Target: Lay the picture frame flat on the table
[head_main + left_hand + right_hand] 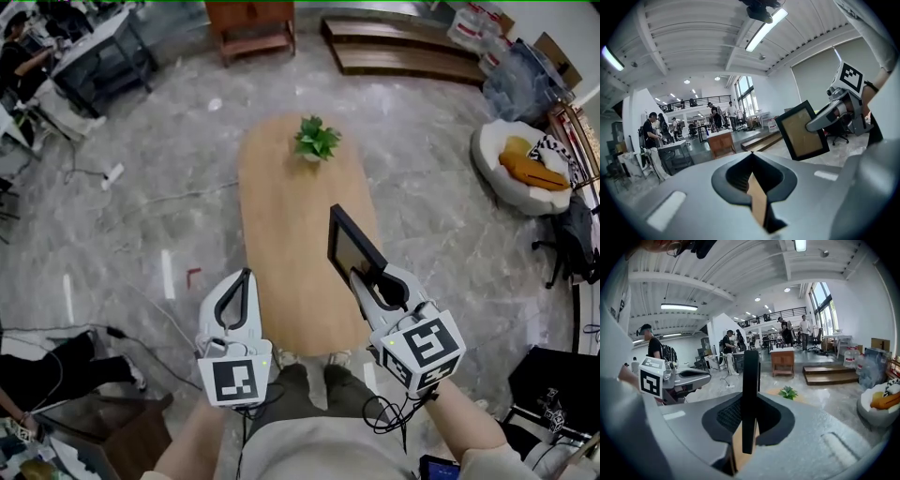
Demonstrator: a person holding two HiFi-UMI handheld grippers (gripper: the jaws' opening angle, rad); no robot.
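Observation:
A black picture frame (352, 248) with a brown panel is held upright, clear of the oval wooden table (291, 234), over its right near part. My right gripper (361, 277) is shut on the frame's lower near edge. In the right gripper view the frame (750, 394) stands edge-on between the jaws. From the left gripper view the frame (802, 131) shows its brown face, with the right gripper (834, 110) clamped on its side. My left gripper (247, 275) hovers at the table's near left edge, its jaws together and nothing in them.
A small green potted plant (316, 139) stands at the table's far end. A white armchair with an orange cushion (520, 159) sits at the right. Wooden steps (403, 52) and a wooden cabinet (251, 28) lie beyond. Several people stand at desks (731, 355) in the distance.

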